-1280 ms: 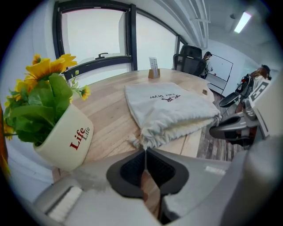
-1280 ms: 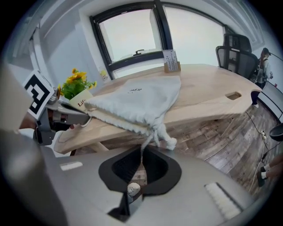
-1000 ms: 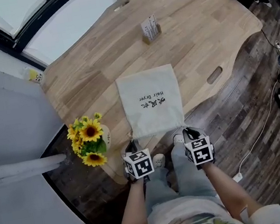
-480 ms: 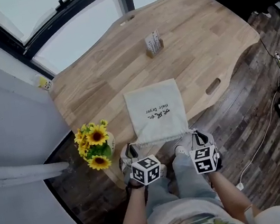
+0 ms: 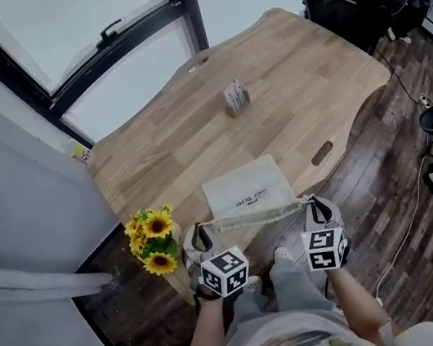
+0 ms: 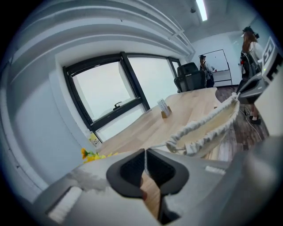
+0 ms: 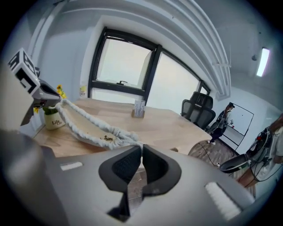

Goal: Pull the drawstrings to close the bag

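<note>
**A:** Where's the bag [image 5: 246, 192], and which way does it run?

**B:** It's on the near part of the wooden table [image 5: 282, 73]. Its long axis runs away from the person: the closed end points toward the card holder [image 5: 235, 98] and the mouth faces the person. The mouth is puckered into a ruffled band stretched left to right at the table's near edge.

**A:** And the tongs?

**B:** Both are closed tight on the drawstrings [image 7: 135, 141]. The left gripper [image 5: 198, 234] pinches the cord at the mouth's left end, and the right gripper [image 5: 316, 207] pinches the one at its right end.

**A:** Is there room to move?

**B:** The sunflowers [image 5: 155, 241] stand just beside the left gripper. On the right there is only open floor [image 5: 404, 201]. The tabletop is bare between the bag and the card holder.

**A:** Anything unclear?

**B:** The bag's print is too small to read. Whether it holds anything, I can't tell. The marker cubes cover the person's hands.
</note>
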Motion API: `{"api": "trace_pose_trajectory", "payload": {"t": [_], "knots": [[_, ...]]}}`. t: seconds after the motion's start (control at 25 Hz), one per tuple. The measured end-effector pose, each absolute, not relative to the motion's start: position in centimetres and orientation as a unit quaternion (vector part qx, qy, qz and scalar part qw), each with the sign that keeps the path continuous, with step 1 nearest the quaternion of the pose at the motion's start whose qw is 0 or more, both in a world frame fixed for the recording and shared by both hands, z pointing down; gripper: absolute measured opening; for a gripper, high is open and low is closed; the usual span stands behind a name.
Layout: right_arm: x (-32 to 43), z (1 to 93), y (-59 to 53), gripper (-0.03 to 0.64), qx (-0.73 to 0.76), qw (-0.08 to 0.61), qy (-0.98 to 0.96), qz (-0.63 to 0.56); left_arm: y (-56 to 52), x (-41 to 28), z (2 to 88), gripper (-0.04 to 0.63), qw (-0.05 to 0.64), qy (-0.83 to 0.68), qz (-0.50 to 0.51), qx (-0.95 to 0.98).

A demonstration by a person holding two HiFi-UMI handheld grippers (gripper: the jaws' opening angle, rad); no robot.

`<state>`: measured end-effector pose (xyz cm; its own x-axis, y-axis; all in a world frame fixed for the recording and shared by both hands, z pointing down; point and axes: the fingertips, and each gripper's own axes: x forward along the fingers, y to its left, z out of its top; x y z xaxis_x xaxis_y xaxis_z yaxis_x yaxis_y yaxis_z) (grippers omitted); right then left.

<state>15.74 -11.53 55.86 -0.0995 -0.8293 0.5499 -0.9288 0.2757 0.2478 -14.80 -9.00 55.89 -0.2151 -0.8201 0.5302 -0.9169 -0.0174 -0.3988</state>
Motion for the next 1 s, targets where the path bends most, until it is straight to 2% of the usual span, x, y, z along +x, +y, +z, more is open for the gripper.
{"api": "trace_pose_trajectory", "payload": {"t": [0.12,0.2,0.28,0.44,0.64,0.8,1.0], "knots": [[16.0,52.5,-12.4,0.015,0.612,0.263,-0.743,0.064,-9.6,-14.7,53.4,0.015,0.058,-0.706,0.324,0.628],[15.4,49.9,-12.4,0.015,0.6,0.204,-0.77,0.069,-9.8,-14.6,52.1,0.015,0.062,-0.71,0.308,0.63],[13.9,48.2,-12.2,0.014,0.545,0.145,-0.819,0.107,-9.9,-14.8,51.2,0.015,0.074,-0.711,0.295,0.634],[12.6,46.8,-12.1,0.014,0.455,0.116,-0.865,0.176,-10.2,-15.6,49.6,0.015,0.085,-0.718,0.275,0.633],[14.5,43.6,-13.0,0.014,0.446,-0.018,-0.854,0.268,-10.3,-15.5,47.9,0.015,0.082,-0.719,0.258,0.64],[16.7,42.9,-14.3,0.014,0.535,-0.006,-0.812,0.233,-10.6,-14.0,46.3,0.015,0.071,-0.71,0.247,0.656],[18.6,41.5,-15.5,0.013,0.615,0.062,-0.775,0.13,-11.0,-13.6,44.3,0.015,0.056,-0.714,0.238,0.656]]}}
